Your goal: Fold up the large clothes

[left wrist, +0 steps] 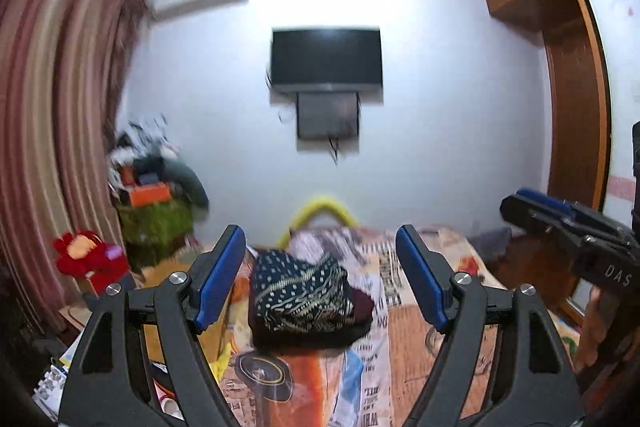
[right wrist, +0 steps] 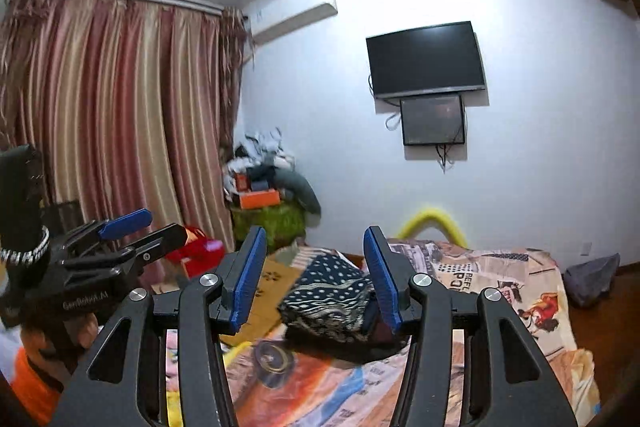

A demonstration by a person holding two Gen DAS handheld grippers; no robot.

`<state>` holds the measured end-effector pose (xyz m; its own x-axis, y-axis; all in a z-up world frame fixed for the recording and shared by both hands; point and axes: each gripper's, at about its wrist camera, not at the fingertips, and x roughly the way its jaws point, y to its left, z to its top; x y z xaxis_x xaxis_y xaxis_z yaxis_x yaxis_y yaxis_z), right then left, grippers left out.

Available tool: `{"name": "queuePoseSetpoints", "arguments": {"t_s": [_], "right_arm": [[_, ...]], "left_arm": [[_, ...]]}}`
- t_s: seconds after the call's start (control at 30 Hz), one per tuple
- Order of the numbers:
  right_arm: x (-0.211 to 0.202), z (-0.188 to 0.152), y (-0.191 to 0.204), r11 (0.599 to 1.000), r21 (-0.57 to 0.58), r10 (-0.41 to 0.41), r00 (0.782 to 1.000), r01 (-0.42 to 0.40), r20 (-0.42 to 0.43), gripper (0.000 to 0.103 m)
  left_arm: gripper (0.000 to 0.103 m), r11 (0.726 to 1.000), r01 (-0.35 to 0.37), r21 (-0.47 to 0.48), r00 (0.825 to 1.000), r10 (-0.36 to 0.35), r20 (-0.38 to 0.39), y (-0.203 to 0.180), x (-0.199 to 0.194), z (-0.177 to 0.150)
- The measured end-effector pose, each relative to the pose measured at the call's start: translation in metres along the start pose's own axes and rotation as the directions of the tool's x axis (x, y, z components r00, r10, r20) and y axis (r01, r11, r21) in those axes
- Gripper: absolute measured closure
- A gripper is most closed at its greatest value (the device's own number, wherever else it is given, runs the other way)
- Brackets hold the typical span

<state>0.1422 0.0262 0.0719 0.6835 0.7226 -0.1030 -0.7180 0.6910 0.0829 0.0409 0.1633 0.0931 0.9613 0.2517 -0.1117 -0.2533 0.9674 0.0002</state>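
A folded dark blue garment (left wrist: 304,295) with white dots and pale bands lies on the colourful printed bed sheet (left wrist: 420,347), over a dark maroon layer. My left gripper (left wrist: 320,279) is held above the bed in front of the garment, open, with nothing between its blue pads. At the right edge of the left wrist view my right gripper (left wrist: 516,203) shows side-on. In the right wrist view the same garment (right wrist: 332,299) rests on the sheet (right wrist: 500,287) beyond my right gripper (right wrist: 316,279), which is open and holds nothing. My left gripper (right wrist: 160,225) appears at the left.
A TV (left wrist: 326,61) hangs on the far wall. Striped curtains (right wrist: 120,115) cover the left side. A pile of clothes and boxes (right wrist: 268,187) fills the corner beside a red plush toy (left wrist: 88,255). A wooden wardrobe (left wrist: 576,87) stands at the right.
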Motion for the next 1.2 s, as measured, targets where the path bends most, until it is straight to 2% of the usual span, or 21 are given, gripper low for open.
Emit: {"name": "queuePoseSetpoints", "arguments": {"t_s": [0.1, 0.17, 0.23, 0.37, 0.43, 0.47, 0.53, 0.73, 1.2], "right_arm": [[-0.013, -0.007, 0.009, 1.0, 0.001, -0.016, 1.0, 0.016, 0.026, 0.053], [-0.017, -0.012, 0.014, 0.999, -0.004, -0.039, 0.998, 0.04, 0.042, 0.046], [-0.02, -0.015, 0.014, 0.999, 0.0, -0.05, 0.997, 0.05, 0.057, 0.032], [-0.021, -0.017, 0.017, 0.995, -0.017, -0.098, 0.992, 0.099, 0.079, 0.014], [-0.024, -0.018, 0.017, 0.992, -0.024, -0.122, 0.989, 0.125, 0.087, 0.002], [-0.025, -0.019, 0.016, 0.991, -0.024, -0.132, 0.987, 0.134, 0.089, 0.0], [-0.023, -0.019, 0.014, 0.988, -0.02, -0.152, 0.985, 0.154, 0.084, 0.0], [-0.021, -0.019, 0.008, 0.989, 0.005, -0.146, 0.987, 0.146, 0.064, 0.0], [-0.031, -0.034, 0.004, 0.985, 0.002, -0.171, 0.985, 0.171, 0.033, 0.0]], "left_arm": [[0.026, 1.0, -0.03, 0.001, 0.998, 0.03, 0.062, -0.012, -0.027, -0.01], [0.021, 0.999, -0.047, 0.002, 0.996, 0.046, 0.082, -0.019, -0.035, -0.017], [0.016, 0.997, -0.074, -0.005, 0.993, 0.075, 0.093, -0.024, -0.041, -0.025], [0.006, 0.993, -0.115, -0.002, 0.989, 0.115, 0.09, -0.028, -0.043, -0.036], [0.005, 0.991, -0.133, -0.003, 0.988, 0.133, 0.08, -0.028, -0.041, -0.038], [0.005, 0.991, -0.136, -0.004, 0.988, 0.136, 0.075, -0.028, -0.04, -0.039], [0.005, 0.991, -0.135, -0.011, 0.988, 0.135, 0.069, -0.025, -0.038, -0.04], [0.004, 0.991, -0.123, -0.046, 0.99, 0.125, 0.062, -0.02, -0.04, -0.044], [0.002, 0.99, -0.139, -0.036, 0.987, 0.141, 0.072, -0.024, -0.044, -0.05]]}}
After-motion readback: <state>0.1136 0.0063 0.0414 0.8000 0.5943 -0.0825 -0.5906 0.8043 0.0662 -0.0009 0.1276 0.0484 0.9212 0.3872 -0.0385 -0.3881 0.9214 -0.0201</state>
